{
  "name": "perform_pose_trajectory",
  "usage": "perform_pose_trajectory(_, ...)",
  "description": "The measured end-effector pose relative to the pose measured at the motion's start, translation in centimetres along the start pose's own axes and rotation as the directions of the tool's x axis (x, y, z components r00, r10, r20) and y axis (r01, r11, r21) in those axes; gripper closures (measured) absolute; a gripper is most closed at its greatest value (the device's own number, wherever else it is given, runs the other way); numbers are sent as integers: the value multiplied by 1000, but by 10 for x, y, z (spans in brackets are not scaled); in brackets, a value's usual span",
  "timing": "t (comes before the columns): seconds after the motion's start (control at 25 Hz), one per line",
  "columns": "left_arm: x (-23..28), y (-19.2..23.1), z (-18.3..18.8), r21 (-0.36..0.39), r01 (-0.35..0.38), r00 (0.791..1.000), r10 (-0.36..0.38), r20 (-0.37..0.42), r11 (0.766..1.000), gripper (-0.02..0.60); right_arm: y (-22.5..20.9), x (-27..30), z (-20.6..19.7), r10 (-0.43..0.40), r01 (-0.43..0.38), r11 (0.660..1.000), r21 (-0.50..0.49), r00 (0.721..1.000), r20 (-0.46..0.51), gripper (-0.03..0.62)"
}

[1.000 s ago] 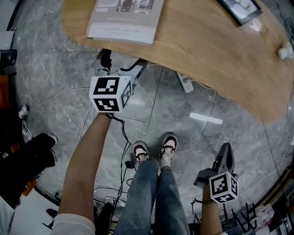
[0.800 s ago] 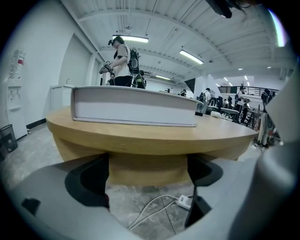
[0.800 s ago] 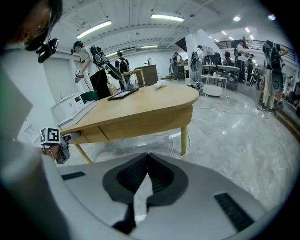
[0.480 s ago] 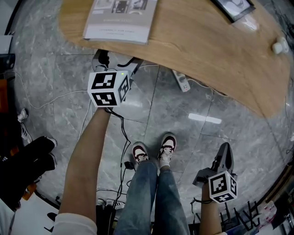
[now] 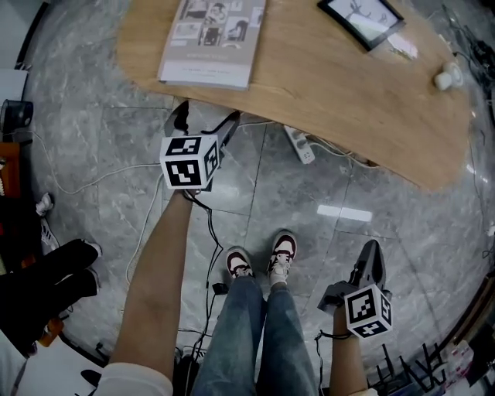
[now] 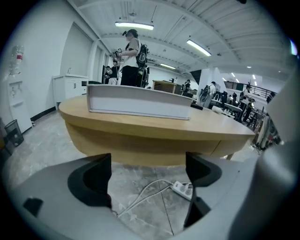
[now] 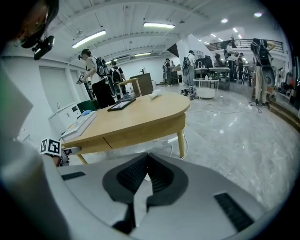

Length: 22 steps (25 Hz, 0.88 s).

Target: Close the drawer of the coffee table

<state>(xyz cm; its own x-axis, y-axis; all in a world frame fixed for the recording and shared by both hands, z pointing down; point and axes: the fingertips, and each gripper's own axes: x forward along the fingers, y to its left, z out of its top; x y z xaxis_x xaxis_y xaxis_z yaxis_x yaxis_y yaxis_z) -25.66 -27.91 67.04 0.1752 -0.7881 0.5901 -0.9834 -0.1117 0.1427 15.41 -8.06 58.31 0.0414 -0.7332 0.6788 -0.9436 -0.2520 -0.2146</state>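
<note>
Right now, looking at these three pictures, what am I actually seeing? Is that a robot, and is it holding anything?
There is no robot here: a person holds a two-jaw gripper in each hand. The top-down picture comes from a camera on the person's head, which is why you see their arms and shoes. The other two pictures come from cameras riding on the grippers, each looking along its own jaws. The left gripper has its jaws apart with nothing between them, and it faces the wooden coffee table. The right gripper is shut and empty. On the table lie a book, a black picture frame and a small white object. A power strip lies on the floor by the table.
</note>
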Motion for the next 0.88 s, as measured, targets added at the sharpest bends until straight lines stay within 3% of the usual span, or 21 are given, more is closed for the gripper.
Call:
perform_pose_trajectory(0.16, -36, -13, 0, -30, -13, 1000, 13, -2, 999, 110, 11, -12, 13, 13, -14, 1000, 21, 999, 31, 592)
perform_pose_trajectory(0.36, -98, -53, 28, -47, 72, 996, -70, 59, 996, 134, 33, -38, 36, 35, -34, 999, -12, 997, 73, 592)
perform_pose_trajectory(0.52, -169, -88, 81, -37, 105, 986, -99, 132, 994, 262, 56, -64, 70, 66, -63, 997, -40, 993, 100, 592)
perform_pose_trajectory(0.64, -228, -110, 121, -32, 65, 987, -60, 150, 997, 368, 69, -94, 107, 88, -84, 996, -40, 989, 121, 592)
perform_pose_trajectory(0.8, -302, -136, 176, -13, 18, 983, -15, 185, 1000, 413, 82, -143, 163, 139, -131, 989, -62, 980, 145, 592)
perform_pose_trajectory(0.88, -335, -147, 203, -23, -13, 979, 17, 205, 1000, 466, 79, -170, 191, 144, -128, 986, -107, 976, 163, 592)
